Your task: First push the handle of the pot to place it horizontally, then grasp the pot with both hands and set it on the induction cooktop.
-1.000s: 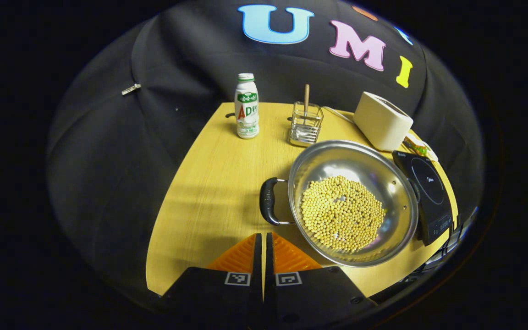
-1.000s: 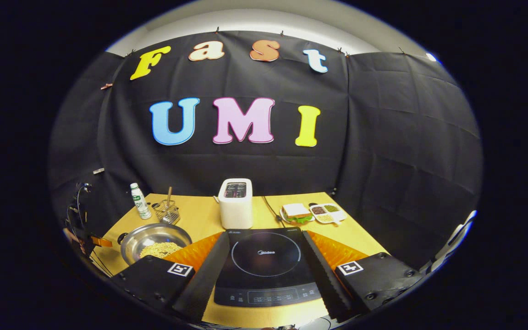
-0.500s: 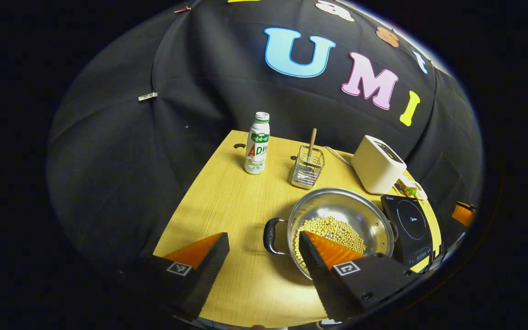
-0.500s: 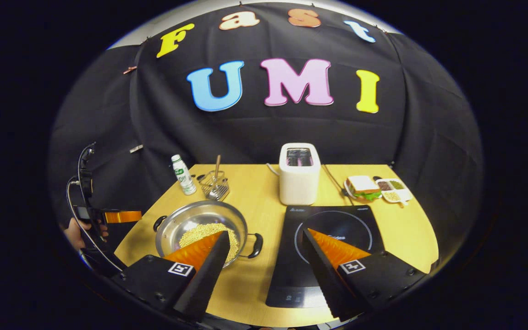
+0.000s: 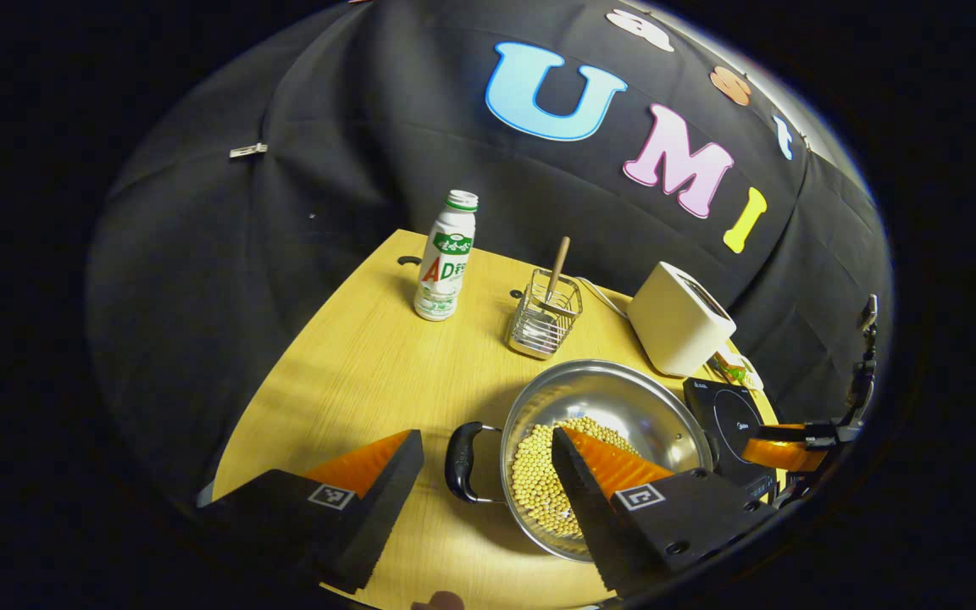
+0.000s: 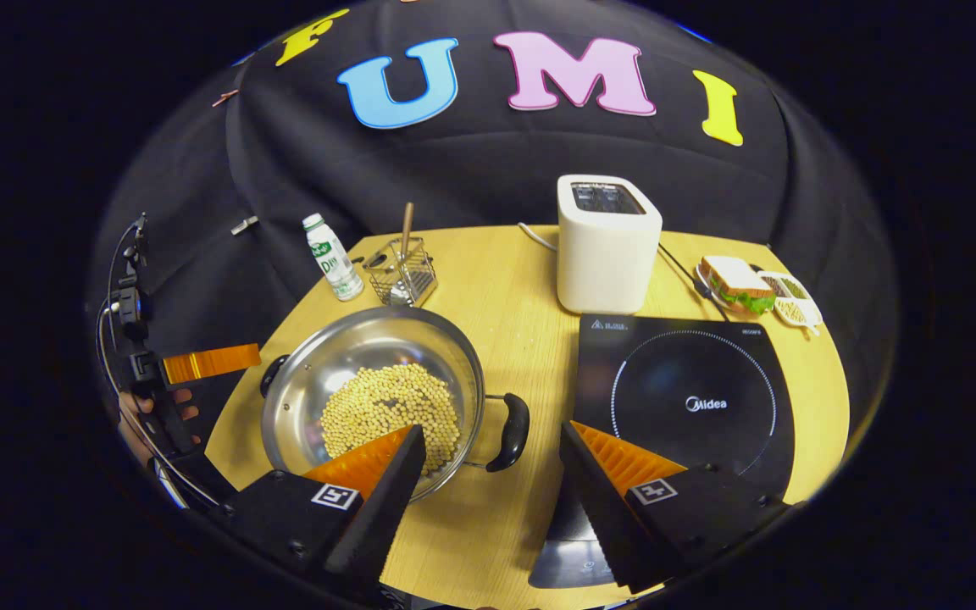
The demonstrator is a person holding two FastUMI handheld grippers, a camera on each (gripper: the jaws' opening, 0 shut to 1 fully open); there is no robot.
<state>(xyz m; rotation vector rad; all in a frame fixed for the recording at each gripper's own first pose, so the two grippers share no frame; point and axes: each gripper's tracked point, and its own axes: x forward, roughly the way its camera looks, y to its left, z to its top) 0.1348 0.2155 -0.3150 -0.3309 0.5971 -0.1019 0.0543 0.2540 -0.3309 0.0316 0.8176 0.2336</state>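
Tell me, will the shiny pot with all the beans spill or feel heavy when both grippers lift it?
The pot probably feels fairly heavy: it is wide metal holding a big heap of beans. The beans are loose, so they would likely slide or roll if the pot tilts. Lifting by both black handles, kept level, should stop spilling.

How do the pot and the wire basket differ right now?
The pot is a wide, shallow solid steel bowl with black side handles; the wire basket is a small open mesh box. The pot holds pale beans; the basket holds a wooden-handled utensil standing up. Both sit on the table, left of the toaster.
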